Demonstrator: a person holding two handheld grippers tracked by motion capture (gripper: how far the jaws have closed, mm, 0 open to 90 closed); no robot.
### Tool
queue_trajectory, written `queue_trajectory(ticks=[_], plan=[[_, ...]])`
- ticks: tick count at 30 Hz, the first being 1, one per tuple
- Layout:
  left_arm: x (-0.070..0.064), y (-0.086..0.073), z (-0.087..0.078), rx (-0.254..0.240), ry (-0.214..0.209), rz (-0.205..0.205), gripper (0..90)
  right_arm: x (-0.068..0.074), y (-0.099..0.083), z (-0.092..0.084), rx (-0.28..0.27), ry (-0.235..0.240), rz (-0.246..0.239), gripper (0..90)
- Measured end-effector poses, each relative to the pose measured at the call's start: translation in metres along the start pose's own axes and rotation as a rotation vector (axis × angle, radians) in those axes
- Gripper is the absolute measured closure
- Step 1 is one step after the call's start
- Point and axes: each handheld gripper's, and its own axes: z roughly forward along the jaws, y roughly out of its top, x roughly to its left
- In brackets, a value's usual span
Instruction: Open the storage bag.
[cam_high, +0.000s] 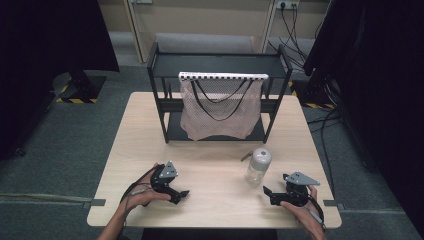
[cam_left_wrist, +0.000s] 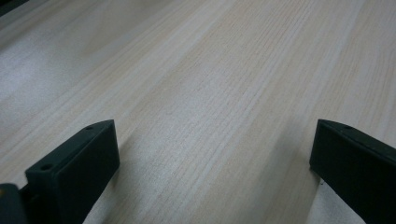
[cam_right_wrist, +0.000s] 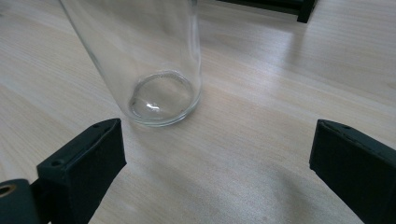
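Grey carpet is surrounding the wooden table (cam_high: 210, 200), where a glass bottle (cam_high: 257, 166) is standing right of centre, near a rack (cam_high: 159, 95) holding a mesh bag (cam_high: 220, 112). Left gripper (cam_left_wrist: 212, 154) is hovering released over bare wood. Right gripper (cam_right_wrist: 217, 156) is gaping, bottle (cam_right_wrist: 154, 60) just beyond its jaws, untouched

1. Your counter (cam_high: 150, 150) is pale wood with a fine straight grain, smooth and matt with only a soft sheen.
2. The bottle (cam_right_wrist: 154, 60) before your right gripper (cam_right_wrist: 217, 154) is clear, glossy glass; in the high view its cap (cam_high: 260, 157) looks frosted grey.
3. Both grippers' jaws are matt black plastic, the left gripper (cam_left_wrist: 210, 158) included.
4. The rack (cam_high: 160, 75) looks like black-painted metal, dull.
5. The bag (cam_high: 220, 112) hanging on it is open-weave beige mesh cloth with dark cord handles.
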Motion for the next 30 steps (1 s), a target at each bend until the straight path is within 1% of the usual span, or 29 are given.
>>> queue_trajectory(ticks=[14, 18, 22, 25, 26, 27, 28, 29, 30], plan=[[0.0, 0.0, 0.0, -0.002, -0.001, -0.002, 1.1, 0.0, 0.0, 0.0, 0.0, -0.002, 0.003, 3.6], [0.001, 0.0, -0.001, -0.01, 0.0, 0.001, 3.5, -0.001, 0.0, 0.0, -0.001, -0.001, 0.005, 3.6], [0.002, 0.0, -0.002, -0.02, 0.007, 0.005, 3.9, 0.0, 0.0, 0.0, 0.001, -0.001, 0.007, 3.6], [0.002, 0.004, -0.006, -0.039, 0.01, 0.008, 4.8, -0.001, 0.0, 0.0, 0.0, 0.0, 0.007, 3.6], [0.001, 0.007, -0.008, -0.058, 0.018, 0.014, 4.8, -0.001, 0.0, 0.0, 0.0, 0.0, 0.007, 3.6], [0.001, 0.007, -0.008, -0.058, 0.018, 0.014, 4.7, -0.001, 0.0, 0.0, 0.001, 0.001, 0.006, 3.6], [0.0, 0.012, -0.011, -0.077, 0.021, 0.024, 4.7, -0.001, 0.0, 0.0, 0.001, 0.001, 0.006, 3.6], [0.0, 0.012, -0.011, -0.077, 0.021, 0.024, 4.2, -0.001, 0.0, 0.0, 0.001, 0.001, 0.006, 3.6], [-0.001, 0.016, -0.013, -0.09, 0.021, 0.029, 4.2, -0.001, 0.0, 0.0, 0.001, 0.002, 0.007, 3.6]])
